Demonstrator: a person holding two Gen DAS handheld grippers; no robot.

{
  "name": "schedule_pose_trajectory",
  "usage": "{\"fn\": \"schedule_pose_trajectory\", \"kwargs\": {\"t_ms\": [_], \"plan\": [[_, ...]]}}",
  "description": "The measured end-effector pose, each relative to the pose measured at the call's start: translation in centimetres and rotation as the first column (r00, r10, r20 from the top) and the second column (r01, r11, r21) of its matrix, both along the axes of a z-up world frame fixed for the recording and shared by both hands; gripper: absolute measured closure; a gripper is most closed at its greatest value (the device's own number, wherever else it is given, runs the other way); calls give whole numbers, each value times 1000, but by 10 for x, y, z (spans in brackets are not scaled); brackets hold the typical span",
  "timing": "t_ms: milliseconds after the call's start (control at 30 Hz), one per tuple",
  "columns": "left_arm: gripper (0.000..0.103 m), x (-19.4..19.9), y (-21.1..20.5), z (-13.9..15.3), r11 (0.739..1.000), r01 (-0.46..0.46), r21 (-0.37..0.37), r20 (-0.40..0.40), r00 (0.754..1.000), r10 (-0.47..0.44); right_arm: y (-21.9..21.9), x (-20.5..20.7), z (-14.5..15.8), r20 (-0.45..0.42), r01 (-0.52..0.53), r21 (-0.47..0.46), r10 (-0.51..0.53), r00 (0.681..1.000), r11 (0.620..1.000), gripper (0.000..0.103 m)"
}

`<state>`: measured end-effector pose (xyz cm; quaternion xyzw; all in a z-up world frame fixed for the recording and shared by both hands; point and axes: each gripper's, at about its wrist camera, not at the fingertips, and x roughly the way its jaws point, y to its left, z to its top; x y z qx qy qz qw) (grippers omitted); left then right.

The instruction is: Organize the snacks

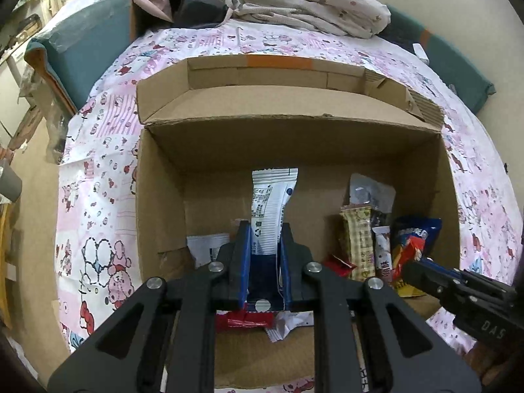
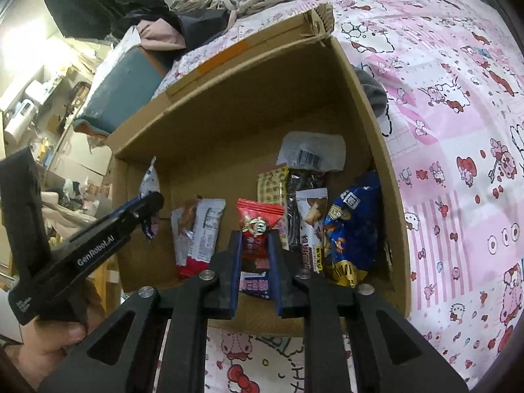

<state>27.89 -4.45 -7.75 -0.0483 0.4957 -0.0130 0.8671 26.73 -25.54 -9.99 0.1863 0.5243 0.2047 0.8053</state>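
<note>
An open cardboard box [image 1: 160, 196] [image 2: 380, 177] lies on a pink cartoon bedsheet with several snack packets inside. My left gripper [image 1: 265, 229] is shut on a white-and-blue packet [image 1: 273, 196] that stands upright near the box's middle. My right gripper [image 2: 255, 235] is shut on a red packet [image 2: 260, 213], held upright over the box floor. Along the right wall stand a yellow patterned packet [image 1: 358, 242] [image 2: 273, 183], a blue chip bag [image 1: 414, 239] [image 2: 353, 229] and a dark packet with a grey top [image 2: 311, 157]. Each gripper shows in the other's view: right gripper [image 1: 425, 275], left gripper [image 2: 147, 203].
A white-and-red packet [image 2: 198, 232] leans at the box's left side. Crumpled red and white wrappers [image 1: 249, 322] lie under my left gripper. A bundled blanket [image 1: 311, 3] and a teal cushion [image 1: 85, 42] sit behind the box. A hand [image 2: 49, 353] holds the left gripper.
</note>
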Motion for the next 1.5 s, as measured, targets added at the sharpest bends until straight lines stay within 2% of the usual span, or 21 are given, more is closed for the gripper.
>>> {"fn": "schedule_pose_trajectory", "kwargs": {"t_ms": [67,100,167,233,333,433,467,533,567,733,833,867,933,1000,1167,1300,1367,1500], "plan": [[76,-1,0,2,1000,7,-2,-7,1000,-7,-2,-1,3,13,8,21,-9,1000,1000,84],[67,-2,0,3,1000,13,-7,0,1000,-13,-2,-2,4,19,9,23,-10,1000,1000,84],[58,-6,0,9,1000,19,4,26,999,-19,-3,-4,9,39,13,18,-13,999,1000,84],[38,-11,1,15,1000,12,15,46,999,-13,-4,-5,12,49,15,30,-17,999,999,83],[26,-17,7,25,1000,-8,6,68,998,8,-7,-9,17,72,28,27,-30,997,999,80],[25,-25,14,36,1000,-8,-18,95,995,10,-9,-11,22,86,29,42,-33,996,999,75],[25,-28,15,39,1000,-3,-15,105,994,4,-10,-13,23,93,33,41,-36,995,999,67],[25,-36,16,46,1000,-3,19,129,992,1,-12,-18,28,115,49,43,-54,992,998,25],[25,-39,18,49,1000,-3,22,139,990,0,-14,-22,31,136,63,48,-69,988,997,21],[25,-66,27,69,999,-12,33,201,980,5,-17,-42,51,219,91,23,-94,971,996,19],[24,-85,35,80,1000,-18,22,245,969,12,-19,-59,62,262,94,13,-94,960,995,10],[21,-91,37,83,1000,-18,20,257,966,12,-20,-64,65,277,92,9,-91,957,996,8],[8,-105,40,89,999,-22,26,281,959,14,-20,-76,69,299,94,-3,-89,950,996,4],[1,-118,42,94,999,-30,35,303,953,18,-20,-89,73,309,96,-15,-87,947,995,0],[0,-155,46,107,997,-56,51,364,931,34,-16,-118,83,355,118,-64,-88,931,991,0],[0,-174,49,107,997,-59,45,357,933,40,-16,-134,88,386,143,-88,-99,917,986,0],[0,-181,50,102,996,-67,54,333,942,45,-14,-141,89,399,156,-103,-102,911,982,0],[0,-191,54,91,993,-102,61,329,941,77,-9,-154,88,410,166,-151,-91,907,975,0]]}}
